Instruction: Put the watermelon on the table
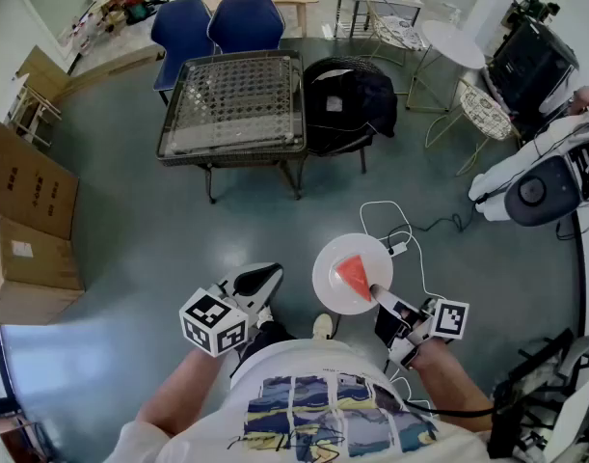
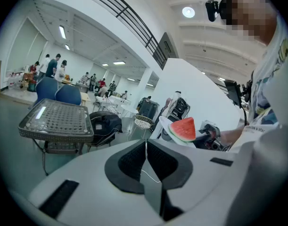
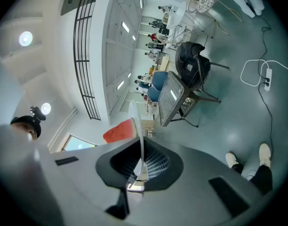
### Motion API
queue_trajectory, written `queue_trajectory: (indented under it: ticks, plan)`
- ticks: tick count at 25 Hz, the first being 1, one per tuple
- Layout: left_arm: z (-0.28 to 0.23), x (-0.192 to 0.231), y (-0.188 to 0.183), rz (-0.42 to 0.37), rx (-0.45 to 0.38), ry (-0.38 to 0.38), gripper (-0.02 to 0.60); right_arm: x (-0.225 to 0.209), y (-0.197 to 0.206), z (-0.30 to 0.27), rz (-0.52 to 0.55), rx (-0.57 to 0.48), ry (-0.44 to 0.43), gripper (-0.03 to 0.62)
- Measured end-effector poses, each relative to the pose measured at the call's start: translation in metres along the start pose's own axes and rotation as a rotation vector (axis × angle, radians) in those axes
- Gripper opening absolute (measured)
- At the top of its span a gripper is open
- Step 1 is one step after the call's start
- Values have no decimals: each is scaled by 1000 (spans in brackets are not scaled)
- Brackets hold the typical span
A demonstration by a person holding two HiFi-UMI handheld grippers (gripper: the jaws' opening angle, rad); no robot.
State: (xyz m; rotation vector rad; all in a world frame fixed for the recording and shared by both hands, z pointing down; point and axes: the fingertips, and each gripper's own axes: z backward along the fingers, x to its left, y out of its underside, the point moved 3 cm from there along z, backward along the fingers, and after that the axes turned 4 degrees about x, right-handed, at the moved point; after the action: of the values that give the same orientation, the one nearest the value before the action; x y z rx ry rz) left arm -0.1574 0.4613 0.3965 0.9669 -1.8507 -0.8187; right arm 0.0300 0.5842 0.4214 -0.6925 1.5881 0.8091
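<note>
- The grey-green floor (image 1: 130, 249) takes up most of the head view
- The bench (image 1: 231, 104), a wicker-framed one with a clear top, stands on that floor well ahead of the person, well apart from both grippers
- Cardboard boxes (image 1: 24, 210) are stacked at the left edge of the head view
- Two blue chairs (image 1: 217, 25) stand just behind the bench, side by side
- A black bag (image 1: 352, 104) sits on a dark seat just to the right of the bench
- The white plate (image 1: 328, 283) is held out level above the floor in front of the person, gripped by its near rim
- The left gripper (image 1: 258, 280) is beside the plate on the left and apart from it, tipped a little downward. Its jaws are together with nothing between them, as its own view shows
- The right gripper (image 1: 381, 297) points roughly level. Its jaws are clamped on the plate's rim, and in its own view the plate appears edge-on between the pads
- The watermelon (image 1: 353, 275), a red wedge with a green rind, lies on the plate toward the side near the right gripper. It is up in the air with the plate, not on the bench
- A white cable (image 1: 400, 234) loops across the floor just beyond the plate
</note>
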Motion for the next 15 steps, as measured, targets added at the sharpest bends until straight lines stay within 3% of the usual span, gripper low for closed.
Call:
queue_trajectory:
  ticks: [7,15]
  plan:
    - [-29,-56,11,1,-6,0,18,-9,-5,56,4,31,13,17]
    - [-45,-81,15,-7,13,-11,18,-19,-17,81,29,48,28,17]
